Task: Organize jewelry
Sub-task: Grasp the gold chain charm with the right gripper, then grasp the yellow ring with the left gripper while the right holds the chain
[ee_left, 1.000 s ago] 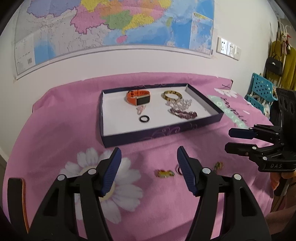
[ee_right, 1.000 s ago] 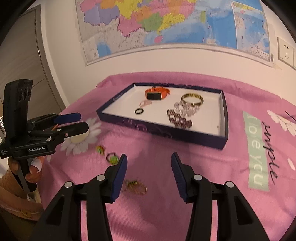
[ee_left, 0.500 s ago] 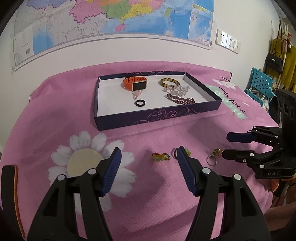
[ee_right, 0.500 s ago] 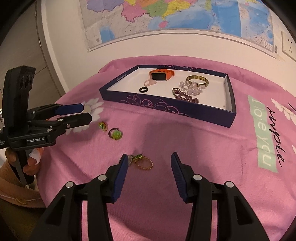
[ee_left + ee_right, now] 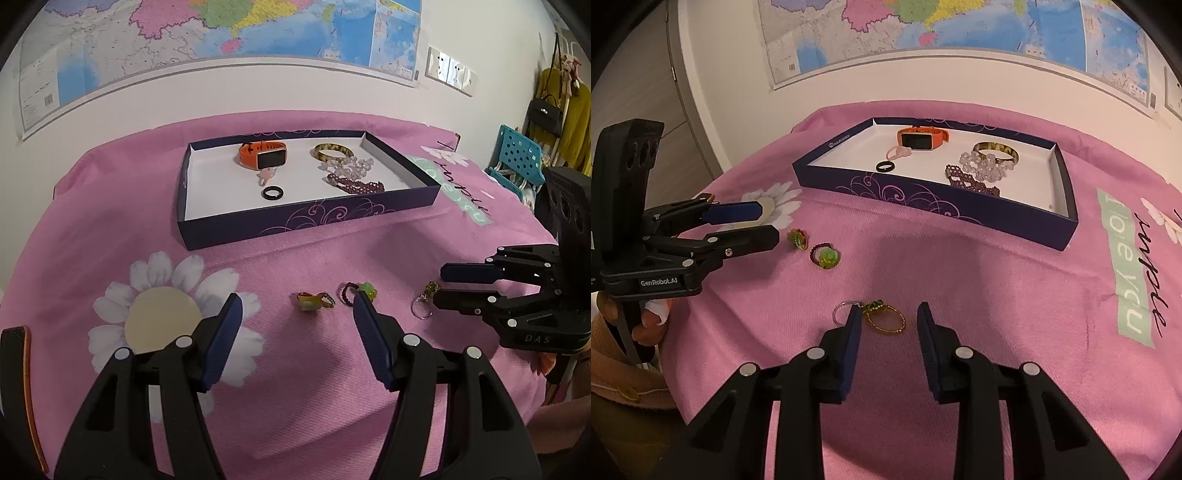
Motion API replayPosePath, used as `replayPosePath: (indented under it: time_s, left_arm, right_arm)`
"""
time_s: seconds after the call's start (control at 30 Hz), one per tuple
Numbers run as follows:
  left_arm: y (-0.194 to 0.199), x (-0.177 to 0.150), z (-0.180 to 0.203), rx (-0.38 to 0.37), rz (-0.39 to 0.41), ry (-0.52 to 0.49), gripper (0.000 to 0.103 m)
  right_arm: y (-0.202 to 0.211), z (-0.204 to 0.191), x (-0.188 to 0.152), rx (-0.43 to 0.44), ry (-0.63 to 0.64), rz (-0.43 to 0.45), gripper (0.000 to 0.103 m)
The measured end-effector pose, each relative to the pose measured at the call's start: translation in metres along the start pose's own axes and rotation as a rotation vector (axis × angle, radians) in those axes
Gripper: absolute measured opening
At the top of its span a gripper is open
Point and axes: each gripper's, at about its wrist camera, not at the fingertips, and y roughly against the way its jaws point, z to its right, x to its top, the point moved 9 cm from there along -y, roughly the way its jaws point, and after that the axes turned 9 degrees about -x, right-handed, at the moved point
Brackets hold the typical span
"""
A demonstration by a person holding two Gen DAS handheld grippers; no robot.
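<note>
Our right gripper [image 5: 888, 317] has just been closing, jaws not yet gripping, around the gold beaded ring [image 5: 885, 320] lying between them.

Domestic room, home setting.
Flowered pink bedspread [image 5: 110, 206] serves as work surface; wall map [image 5: 221, 37] above it, handbag [image 5: 546, 114] and hanging clothes [image 5: 572, 122] to its right.

Wall map [image 5: 229, 40] cropped at top (both views), keyring [image 5: 846, 312] partly behind fingers [image 5: 851, 332]
</note>
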Motion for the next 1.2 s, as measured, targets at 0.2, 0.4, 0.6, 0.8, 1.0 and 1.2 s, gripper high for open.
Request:
replayPosePath:
  time_s: [0.2, 0.4, 0.6, 0.8, 1.0, 1.2]
  left_arm:
    - [-0.005, -0.003, 0.001, -0.001, -0.024, 0.001, 0.06]
    - [-0.006, -0.004, 0.002, -0.002, -0.032, -0.002, 0.059]
    - [-0.011, -0.005, 0.002, -0.01, -0.054, 0.0, 0.055]
    - [-0.022, -0.006, 0.003, -0.017, -0.099, 0.001, 0.043]
    - [-0.026, -0.005, 0.004, -0.056, -0.108, 0.02, 0.038]
    - [-0.029, -0.003, 0.004, -0.064, -0.112, 0.025, 0.035]
  right_arm:
    - [-0.001, -0.001, 0.001, -0.001, 0.004, 0.0, 0.028]
    - [-0.004, 0.0, 0.003, -0.005, 0.006, -0.005, 0.022]
    - [-0.006, -0.001, 0.003, -0.021, 0.023, -0.005, 0.014]
    - [-0.005, 0.001, 0.004, -0.018, 0.016, 0.0, 0.011]
    - [-0.004, 0.004, 0.005, -0.009, -0.001, 0.007, 0.011]
    - [-0.003, 0.005, 0.008, -0.003, -0.008, 0.014, 0.011]
